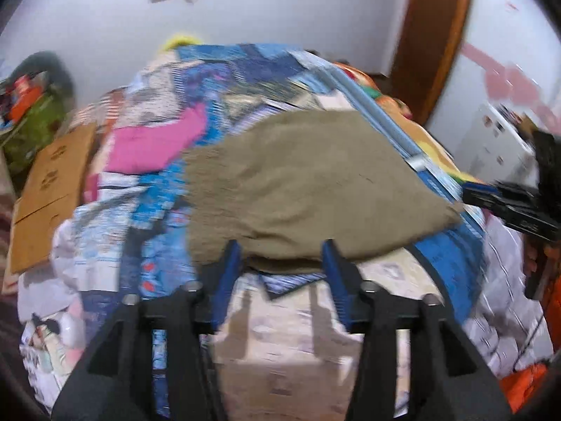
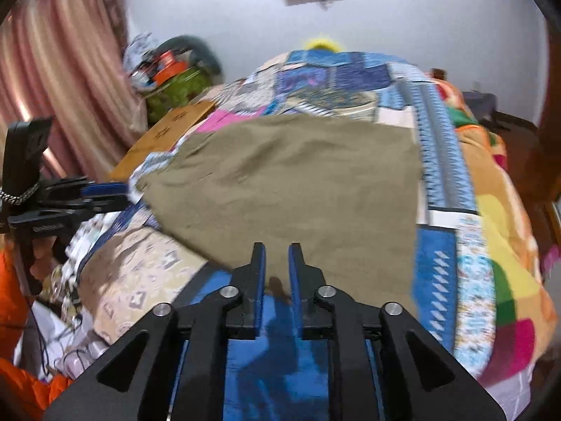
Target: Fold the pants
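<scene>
While both grippers, left gripper (image 1: 282,249) and right gripper (image 2: 277,251), hover unclenched, olive pants (image 1: 308,182) lie folded flat.

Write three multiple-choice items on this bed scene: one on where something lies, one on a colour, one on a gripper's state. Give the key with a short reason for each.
1. Where do the pants lie?
A. on the patchwork bedspread
B. on the cardboard sheet
C. hanging from the curtain

2. What colour are the pants?
A. pink
B. olive-khaki
C. navy

3. How does the left gripper stand?
A. shut on the pants
B. out of view
C. open, fingers wide apart at the pants' near edge

Key: 1 A, patchwork shows around the cloth; 2 B, both views show dull khaki; 3 C, a wide gap separates its blue fingers.
</scene>
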Demonstrator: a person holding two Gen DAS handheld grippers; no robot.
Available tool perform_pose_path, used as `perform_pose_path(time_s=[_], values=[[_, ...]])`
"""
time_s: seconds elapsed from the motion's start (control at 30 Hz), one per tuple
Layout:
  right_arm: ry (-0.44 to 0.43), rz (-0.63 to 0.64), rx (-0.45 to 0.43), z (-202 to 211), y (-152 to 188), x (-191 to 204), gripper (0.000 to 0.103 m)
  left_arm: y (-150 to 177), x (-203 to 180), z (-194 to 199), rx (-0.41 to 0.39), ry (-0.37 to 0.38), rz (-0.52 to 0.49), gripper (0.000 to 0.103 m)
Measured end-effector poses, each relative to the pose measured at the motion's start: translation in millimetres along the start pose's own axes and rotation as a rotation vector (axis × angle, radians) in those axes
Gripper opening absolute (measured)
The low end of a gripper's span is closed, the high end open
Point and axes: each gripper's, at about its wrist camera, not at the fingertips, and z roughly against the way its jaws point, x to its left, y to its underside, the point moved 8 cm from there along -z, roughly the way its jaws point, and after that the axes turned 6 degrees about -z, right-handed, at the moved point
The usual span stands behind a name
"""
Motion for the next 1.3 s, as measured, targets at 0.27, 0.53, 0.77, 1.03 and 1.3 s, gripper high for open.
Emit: perform_pose_path(time_s=[0.27, 0.53, 0.77, 1.03, 1.3], values=[[0.119, -0.071, -0.047, 15, -7, -43, 0.038, 12, 56, -42, 0.108, 0.043, 0.243, 0.056], [0.129, -0.159, 0.048, -14, 20, -63, 0.038, 22, 48, -67, 0.144, 0.119, 0.286, 0.053], [0.106, -0.182, 0.088, -21, 34, -64, 0.038, 11, 47, -47, 0.093, -0.019, 0.152, 0.047], [0.113, -0.164, 0.106, -22, 45, -63, 0.038, 36, 42, -61, 0.115, -0.080, 0.120, 0.051], [0.106, -0.143, 0.125, -15, 25, -65, 0.038, -5, 56, -43, 0.078, -0.095, 0.088, 0.058]])
